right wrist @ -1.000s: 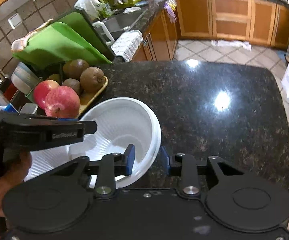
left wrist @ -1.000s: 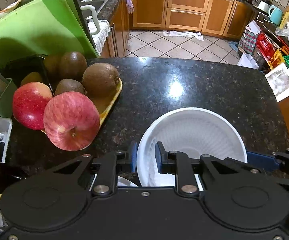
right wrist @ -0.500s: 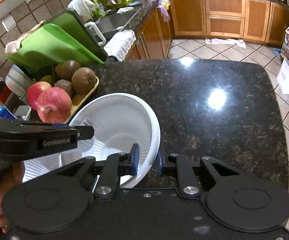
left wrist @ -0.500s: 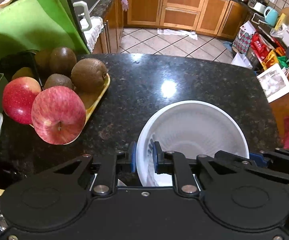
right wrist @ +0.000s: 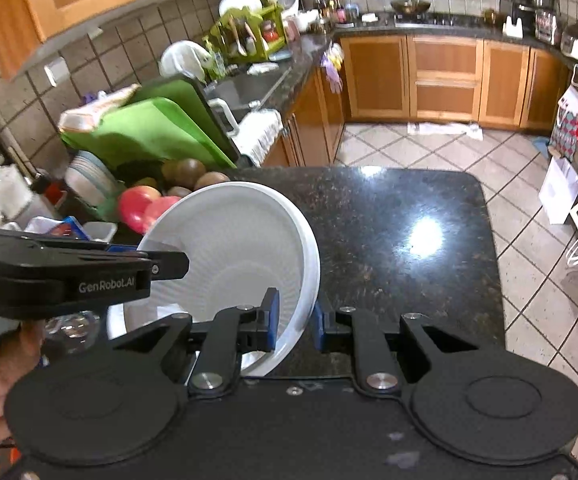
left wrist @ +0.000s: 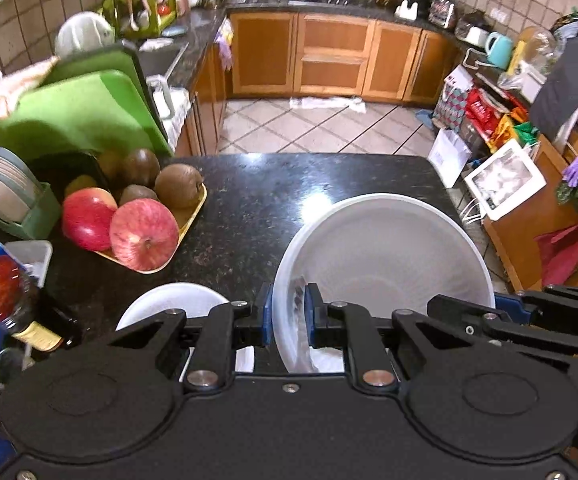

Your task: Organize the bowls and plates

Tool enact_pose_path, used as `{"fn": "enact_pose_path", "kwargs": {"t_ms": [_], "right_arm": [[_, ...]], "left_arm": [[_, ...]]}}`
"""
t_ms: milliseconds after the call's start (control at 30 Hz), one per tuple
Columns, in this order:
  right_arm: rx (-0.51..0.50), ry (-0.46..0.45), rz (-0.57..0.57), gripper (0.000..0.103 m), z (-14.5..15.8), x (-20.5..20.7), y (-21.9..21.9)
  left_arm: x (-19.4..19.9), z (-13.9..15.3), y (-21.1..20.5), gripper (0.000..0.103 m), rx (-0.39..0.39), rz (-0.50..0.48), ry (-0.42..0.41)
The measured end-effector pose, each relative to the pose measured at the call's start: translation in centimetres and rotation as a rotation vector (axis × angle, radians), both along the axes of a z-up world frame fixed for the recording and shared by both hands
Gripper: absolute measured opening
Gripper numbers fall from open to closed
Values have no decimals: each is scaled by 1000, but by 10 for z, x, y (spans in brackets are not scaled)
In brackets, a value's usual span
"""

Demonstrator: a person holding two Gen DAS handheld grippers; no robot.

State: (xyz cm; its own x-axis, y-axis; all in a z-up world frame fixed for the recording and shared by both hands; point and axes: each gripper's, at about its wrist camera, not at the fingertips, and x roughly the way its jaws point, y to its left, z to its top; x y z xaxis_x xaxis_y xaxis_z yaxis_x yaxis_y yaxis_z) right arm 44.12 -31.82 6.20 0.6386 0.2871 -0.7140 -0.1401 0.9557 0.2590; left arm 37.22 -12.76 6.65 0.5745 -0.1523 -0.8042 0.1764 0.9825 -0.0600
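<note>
A white ribbed bowl (left wrist: 385, 256) is lifted above the black granite counter (left wrist: 273, 192), and both grippers hold its rim. My left gripper (left wrist: 287, 316) is shut on the bowl's near-left rim. My right gripper (right wrist: 295, 320) is shut on its right rim (right wrist: 305, 304); in the right wrist view the bowl (right wrist: 233, 256) looks like two nested pieces and tilts up. A white plate (left wrist: 169, 304) lies on the counter below, at the left of the left gripper.
A yellow tray (left wrist: 185, 224) with apples (left wrist: 143, 234) and kiwis stands at the left of the counter. Green cutting boards (left wrist: 69, 116) and a plate rack (left wrist: 5, 196) lie behind it. A dark bottle (left wrist: 13, 308) stands at the near left.
Both grippers have raised the bowl off the counter and tilted it, and the white plate underneath has come into sight. Both views have risen and pulled back.
</note>
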Motion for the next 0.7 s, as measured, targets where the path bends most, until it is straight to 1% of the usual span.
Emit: {"fn": "enact_pose_path", "kwargs": {"t_ms": [133,300,433,500,600,700], "right_arm": [[7,-31,3,19,23,-41,-4],[-8,-75,25,19,37,-91,2],[-11,-70,55,19,33,-123,12],[-12,-66,66,19,29,-136,18],[-10,-48,89,19,19,-158,24],[-12,-17,104,19,2,-175,31]], "left_arm": [[-31,14,3,21,-12,-16,-17],[-68,20,13,22,-22,-32,-35],[-95,22,19,21,-19,-24,-37],[-109,17,23,21,-11,-26,-37],[-129,11,27,21,2,-22,-27],[-149,1,32,21,11,-27,-17]]}}
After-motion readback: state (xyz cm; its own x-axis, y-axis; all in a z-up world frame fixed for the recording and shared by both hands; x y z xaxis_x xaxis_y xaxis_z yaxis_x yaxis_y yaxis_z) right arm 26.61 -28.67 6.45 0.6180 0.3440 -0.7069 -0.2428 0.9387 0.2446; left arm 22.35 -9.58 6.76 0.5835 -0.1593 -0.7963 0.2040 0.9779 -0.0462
